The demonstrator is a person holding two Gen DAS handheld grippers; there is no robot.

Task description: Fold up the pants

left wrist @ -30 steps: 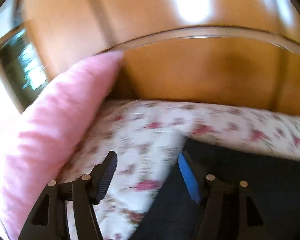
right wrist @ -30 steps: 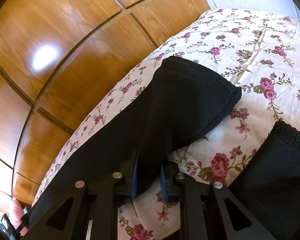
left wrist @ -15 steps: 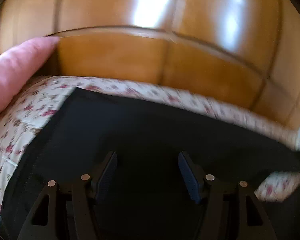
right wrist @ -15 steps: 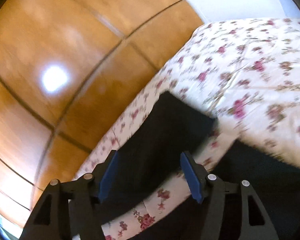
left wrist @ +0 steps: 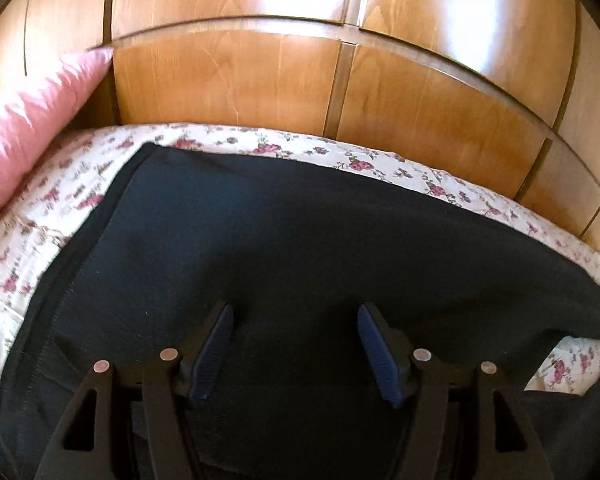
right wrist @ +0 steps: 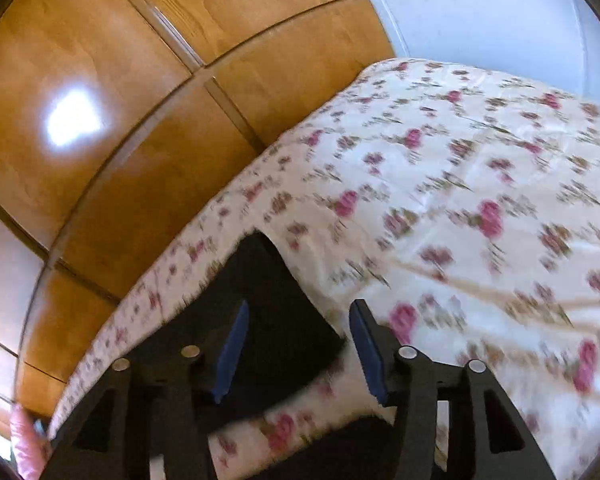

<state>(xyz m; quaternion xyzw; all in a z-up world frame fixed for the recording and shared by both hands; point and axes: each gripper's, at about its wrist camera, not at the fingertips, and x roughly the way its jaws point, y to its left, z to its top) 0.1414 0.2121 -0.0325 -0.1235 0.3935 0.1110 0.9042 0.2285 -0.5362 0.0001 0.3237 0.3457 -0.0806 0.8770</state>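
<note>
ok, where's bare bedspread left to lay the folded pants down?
Biggest free patch: the floral bedspread right of the pants' leg end, running to the white wall. A narrow strip lies between the pants and the wooden wardrobe. A small patch borders the pink pillow. The middle is crowded: pants cover it.

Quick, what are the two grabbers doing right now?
Left gripper: open, empty, over the black pants.
Right gripper: open, empty, above the pants.
</note>
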